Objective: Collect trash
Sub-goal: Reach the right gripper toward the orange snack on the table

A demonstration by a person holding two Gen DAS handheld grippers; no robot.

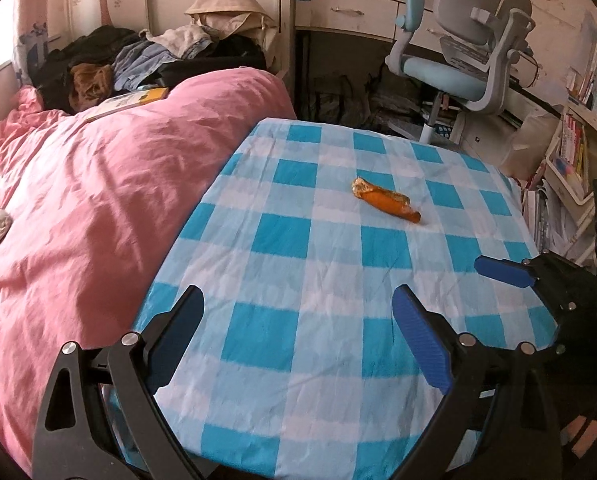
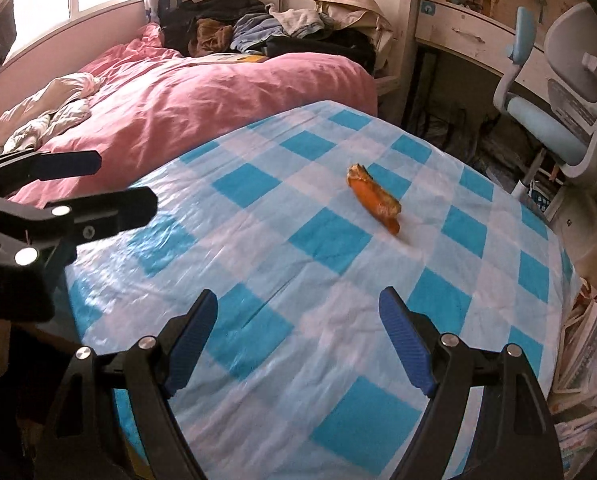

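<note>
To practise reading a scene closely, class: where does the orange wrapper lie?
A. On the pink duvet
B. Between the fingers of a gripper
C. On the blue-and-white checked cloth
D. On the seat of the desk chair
C: the orange wrapper lies alone on the checked cloth, beyond both open grippers, the left gripper and the right gripper, and apart from the pink duvet.

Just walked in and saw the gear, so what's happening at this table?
A person holds a hand-held gripper in each hand over the blue checked tablecloth. The left hand-held gripper and the right hand-held gripper are both open and empty. One crumpled orange wrapper lies untouched on the cloth ahead of them.
</note>
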